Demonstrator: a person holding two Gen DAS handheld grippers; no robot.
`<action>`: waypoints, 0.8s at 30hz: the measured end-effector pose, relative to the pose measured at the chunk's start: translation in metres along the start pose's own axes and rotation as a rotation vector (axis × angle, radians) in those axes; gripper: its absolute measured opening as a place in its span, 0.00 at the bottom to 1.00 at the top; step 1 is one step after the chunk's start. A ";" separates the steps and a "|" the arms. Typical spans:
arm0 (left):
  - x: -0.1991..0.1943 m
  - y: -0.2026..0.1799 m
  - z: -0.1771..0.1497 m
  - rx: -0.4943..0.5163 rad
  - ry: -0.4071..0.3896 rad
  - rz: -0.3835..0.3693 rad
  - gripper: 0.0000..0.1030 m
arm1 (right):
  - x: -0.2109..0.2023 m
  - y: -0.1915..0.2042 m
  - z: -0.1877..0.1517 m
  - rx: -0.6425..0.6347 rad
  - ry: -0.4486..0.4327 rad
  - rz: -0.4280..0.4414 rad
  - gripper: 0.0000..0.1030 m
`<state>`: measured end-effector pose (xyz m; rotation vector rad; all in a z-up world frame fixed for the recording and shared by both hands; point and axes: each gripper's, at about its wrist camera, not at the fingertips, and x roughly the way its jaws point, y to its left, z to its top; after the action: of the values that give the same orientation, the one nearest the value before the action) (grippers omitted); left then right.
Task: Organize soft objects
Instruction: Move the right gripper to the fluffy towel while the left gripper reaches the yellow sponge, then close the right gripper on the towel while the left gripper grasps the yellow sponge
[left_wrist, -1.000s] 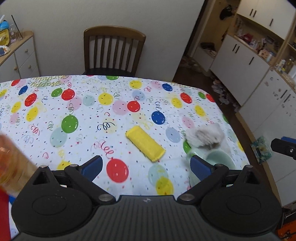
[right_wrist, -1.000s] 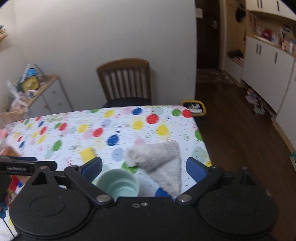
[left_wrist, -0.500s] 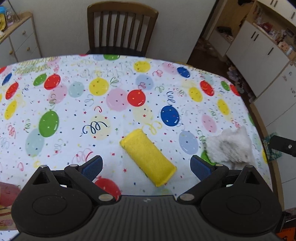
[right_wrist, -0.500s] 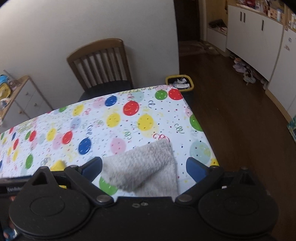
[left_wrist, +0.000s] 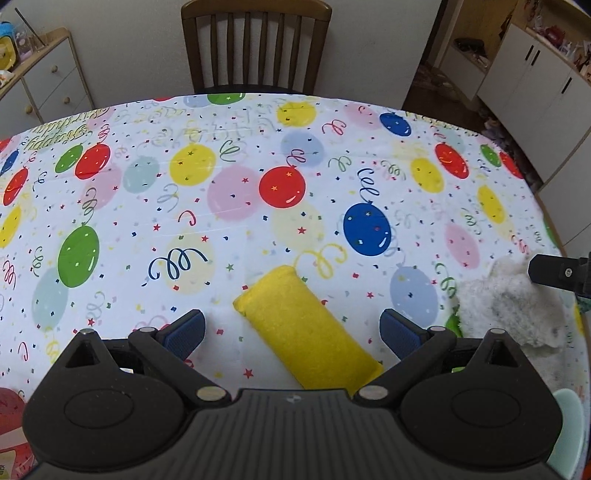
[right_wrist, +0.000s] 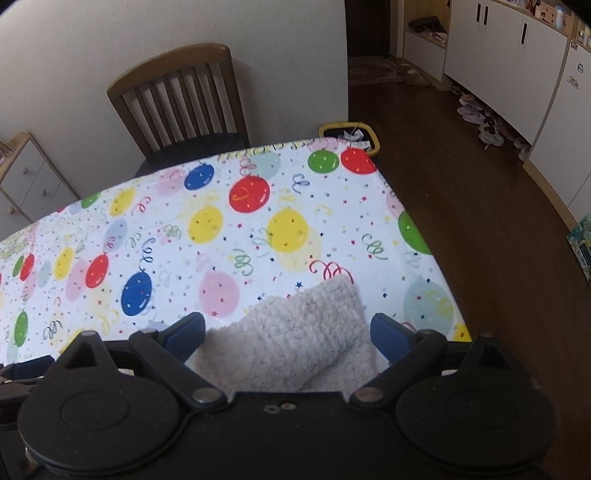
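A yellow cloth pad (left_wrist: 303, 328) lies flat on the balloon-print tablecloth (left_wrist: 236, 199), between the fingers of my left gripper (left_wrist: 291, 330), which is open and above it. A fluffy grey-white towel (right_wrist: 291, 339), folded, lies near the table's right edge between the fingers of my right gripper (right_wrist: 288, 328), which is open above it. The towel also shows in the left wrist view (left_wrist: 513, 310), with part of the right gripper's body over it.
A pale green bowl (left_wrist: 567, 428) sits at the table's near right corner. A wooden chair (left_wrist: 255, 44) stands at the far side. A red object (left_wrist: 11, 413) is at the near left. White cabinets (right_wrist: 517, 55) line the right wall. A yellow bin (right_wrist: 351, 136) sits past the table's far corner.
Both grippers have moved forward and down toward the table. The yellow pad and the towel now sit between the open fingers. The green bowl has dropped out of the right wrist view.
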<state>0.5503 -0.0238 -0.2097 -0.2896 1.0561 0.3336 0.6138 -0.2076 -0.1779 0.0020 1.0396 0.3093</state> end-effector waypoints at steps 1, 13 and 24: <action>0.001 -0.001 0.000 0.002 -0.002 0.008 0.98 | 0.003 0.000 -0.001 0.010 0.006 -0.004 0.92; 0.000 -0.008 -0.005 0.048 -0.031 0.069 0.74 | 0.013 -0.003 -0.009 0.006 0.010 -0.039 0.70; -0.007 -0.002 -0.004 0.045 -0.036 0.050 0.54 | 0.000 -0.006 -0.016 -0.029 -0.025 -0.041 0.15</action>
<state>0.5446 -0.0281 -0.2054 -0.2168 1.0357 0.3579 0.6013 -0.2153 -0.1874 -0.0411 1.0087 0.2868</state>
